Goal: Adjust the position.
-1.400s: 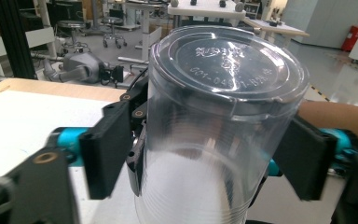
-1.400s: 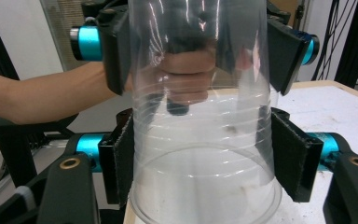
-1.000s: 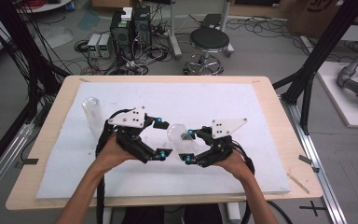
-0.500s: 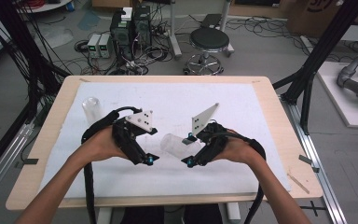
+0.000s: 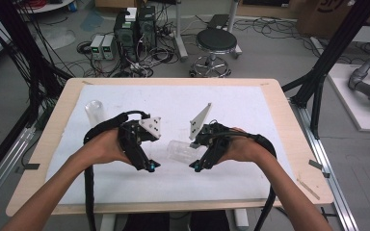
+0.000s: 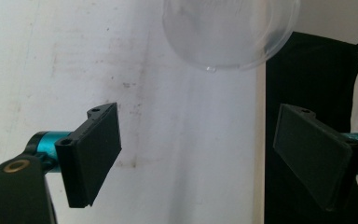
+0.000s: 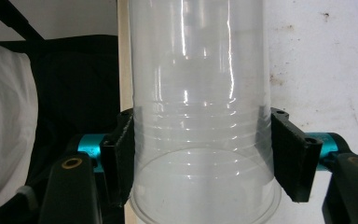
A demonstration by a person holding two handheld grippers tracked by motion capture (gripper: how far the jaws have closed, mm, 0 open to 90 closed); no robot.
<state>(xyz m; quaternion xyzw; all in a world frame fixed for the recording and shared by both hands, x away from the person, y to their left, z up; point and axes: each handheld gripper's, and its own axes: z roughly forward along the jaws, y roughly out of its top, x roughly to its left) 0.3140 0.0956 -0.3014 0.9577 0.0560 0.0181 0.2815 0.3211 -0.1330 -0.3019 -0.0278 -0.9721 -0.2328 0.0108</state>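
Two tongs are raised over the table [image 5: 250,103]: a clear cup [image 7: 200,116] is clamped sideways in the right gripper [image 7: 200,161], apparently offered toward the gaping, empty left gripper [image 6: 214,154]

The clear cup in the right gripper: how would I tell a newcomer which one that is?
Start at the white mat on the wooden table, then look to its middle, between the person's two hands. The clear plastic cup lies on its side in the air there, clamped by the right gripper. The other clear cup stands upright, alone, near the mat's far left corner.
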